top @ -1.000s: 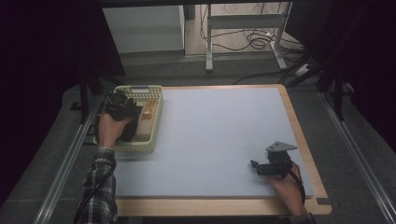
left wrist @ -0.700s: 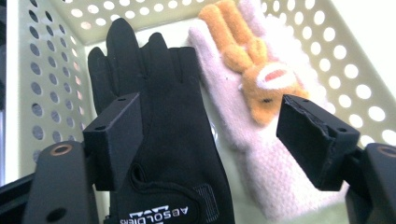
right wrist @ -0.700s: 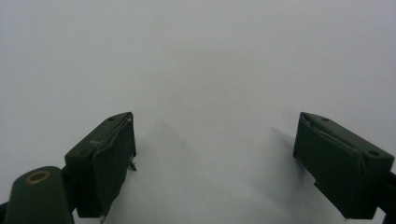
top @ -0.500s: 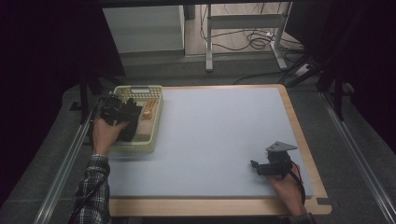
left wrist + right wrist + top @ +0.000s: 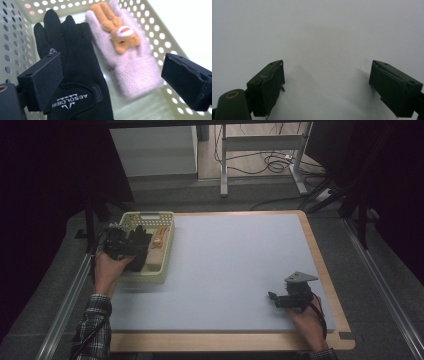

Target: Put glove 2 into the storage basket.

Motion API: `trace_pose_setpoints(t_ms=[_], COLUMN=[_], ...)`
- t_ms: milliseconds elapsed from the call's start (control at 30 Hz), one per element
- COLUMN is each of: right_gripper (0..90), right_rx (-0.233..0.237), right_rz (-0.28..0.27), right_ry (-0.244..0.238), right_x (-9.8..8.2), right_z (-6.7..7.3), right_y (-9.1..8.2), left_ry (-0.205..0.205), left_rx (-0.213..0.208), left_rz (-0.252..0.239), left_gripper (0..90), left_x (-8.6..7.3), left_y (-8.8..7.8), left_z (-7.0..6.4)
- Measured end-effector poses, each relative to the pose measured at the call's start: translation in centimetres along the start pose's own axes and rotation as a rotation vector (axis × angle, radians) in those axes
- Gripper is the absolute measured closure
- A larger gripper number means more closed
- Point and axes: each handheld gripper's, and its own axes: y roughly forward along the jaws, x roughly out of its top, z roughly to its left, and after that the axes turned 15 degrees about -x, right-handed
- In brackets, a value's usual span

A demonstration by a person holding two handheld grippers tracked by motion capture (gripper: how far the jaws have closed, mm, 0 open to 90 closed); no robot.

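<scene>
A pale green perforated basket (image 5: 148, 216) stands at the table's left. A black glove (image 5: 141, 251) and a pink knitted glove with an orange bunny (image 5: 159, 239) lie side by side in it. My left gripper (image 5: 131, 246) hovers at the basket's left side. In the left gripper view its jaws (image 5: 112, 82) stand wide apart and have just been opening. The black glove (image 5: 75, 65) and the pink glove (image 5: 132, 62) lie loose on the basket floor (image 5: 140, 110) beneath them, not pinched. At the near right my right gripper (image 5: 276, 299) rests open on the mat, with bare mat between its jaws (image 5: 327, 85).
A grey-blue mat (image 5: 235, 265) covers the table inside a wooden border (image 5: 320, 265). Metal rails run along both sides. Past the far edge are a white cabinet (image 5: 150, 150), a metal frame and cables on the floor.
The left hand and gripper drew back toward the near left of the basket and the jaws spread wider. The black glove now lies free in the basket. The right hand stayed still.
</scene>
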Motion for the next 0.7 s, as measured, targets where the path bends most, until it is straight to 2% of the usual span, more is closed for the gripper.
trace_pose_setpoints(t_ms=[333,500,700], right_gripper=[12.6,12.6,12.6], right_rx=[-0.001,-0.001,-0.001], right_rz=[0.001,0.001,0.001], right_ry=[-0.001,-0.001,-0.001], right_x=[0.0,0.0,0.0], right_z=[0.0,0.0,0.0], right_y=[0.0,0.0,0.0], left_ry=[0.044,0.084,0.128], left_rx=[-0.067,-0.073,-0.087], left_rz=[-0.009,-0.008,-0.035], left_gripper=[2.9,2.3,1.7], left_x=[-0.6,-0.7,-1.0], left_y=[-0.6,-0.8,-1.0], left_z=[-1.9,-3.2,-4.8])
